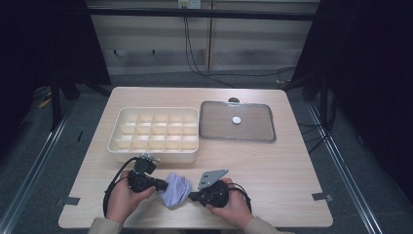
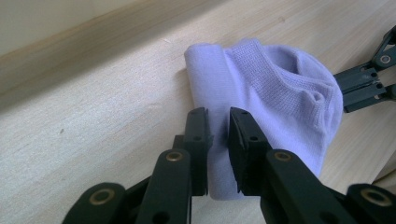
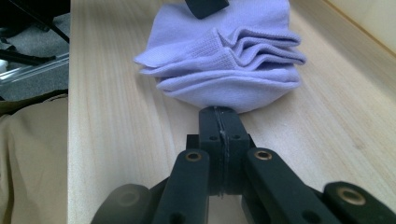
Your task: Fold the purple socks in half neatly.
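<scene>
- Where the counter meets its near edge, a folded lilac sock lies between the two hands, in front of the divided tray.
- In the left gripper view the left tongs straddle one rolled edge of the sock; the jaws stand a little apart with the fabric between them, and whether they press it I cannot tell.
- In the high view the left tongs point right, their tips at the sock's left side.
- In the right gripper view the right tongs have their jaws pressed flat together with nothing between them; the tips sit just at the sock's rounded fold, touching or nearly so.
- In the high view the right tongs point left at the sock's lower right side, with a grey three-cornered plate on top.
- Behind, to the right of the divided tray, a flat grey tray holds a small white disc.
- Both sleeves are tan.
</scene>
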Available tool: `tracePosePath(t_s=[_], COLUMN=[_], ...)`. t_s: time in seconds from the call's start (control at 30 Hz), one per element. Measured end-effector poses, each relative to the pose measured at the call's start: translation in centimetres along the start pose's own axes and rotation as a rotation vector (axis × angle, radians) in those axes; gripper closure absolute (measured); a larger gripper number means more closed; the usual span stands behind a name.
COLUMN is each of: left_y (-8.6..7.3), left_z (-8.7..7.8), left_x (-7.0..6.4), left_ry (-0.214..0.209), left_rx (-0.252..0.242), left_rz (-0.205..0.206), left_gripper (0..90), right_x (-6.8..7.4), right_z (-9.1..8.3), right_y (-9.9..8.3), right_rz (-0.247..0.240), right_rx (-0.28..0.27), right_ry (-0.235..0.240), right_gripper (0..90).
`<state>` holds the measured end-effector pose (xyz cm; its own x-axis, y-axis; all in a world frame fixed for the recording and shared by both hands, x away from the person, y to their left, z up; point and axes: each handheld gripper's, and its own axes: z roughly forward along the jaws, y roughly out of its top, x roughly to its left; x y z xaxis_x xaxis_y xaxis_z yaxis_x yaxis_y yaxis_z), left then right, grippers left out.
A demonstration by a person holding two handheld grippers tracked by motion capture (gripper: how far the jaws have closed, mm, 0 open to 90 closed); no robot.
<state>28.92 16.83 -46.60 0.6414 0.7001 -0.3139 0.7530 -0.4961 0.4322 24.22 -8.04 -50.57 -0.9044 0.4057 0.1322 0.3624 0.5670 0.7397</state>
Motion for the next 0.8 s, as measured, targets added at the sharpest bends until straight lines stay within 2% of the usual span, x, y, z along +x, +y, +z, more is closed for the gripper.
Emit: tracePosePath(t_s=[0.13, 0.3, 0.7, 0.8], left_y=[0.03, 0.09, 0.38, 0.44], left_z=[0.04, -0.02, -0.64, -0.78], left_x=[-0.02, -0.18, -0.64, -0.77], left_ry=[0.0, -0.016, -0.023, -0.025], left_rx=[0.004, 0.01, 0.005, 0.003], left_rz=[0.001, -0.019, 0.003, -0.003], left_gripper=[81.5, 83.9, 84.7, 84.7], right_x=[-0.01, -0.01, 0.0, -0.01], right_z=[0.01, 0.02, 0.02, 0.02], right_y=[0.02, 0.01, 0.03, 0.03], right_rz=[-0.003, -0.004, -0.002, -0.001], right_rx=[-0.001, -0.001, -0.001, 0.0], right_ry=[-0.001, 0.0, -0.001, -0.001], right_gripper=[89.6, 89.6, 89.6, 89.6])
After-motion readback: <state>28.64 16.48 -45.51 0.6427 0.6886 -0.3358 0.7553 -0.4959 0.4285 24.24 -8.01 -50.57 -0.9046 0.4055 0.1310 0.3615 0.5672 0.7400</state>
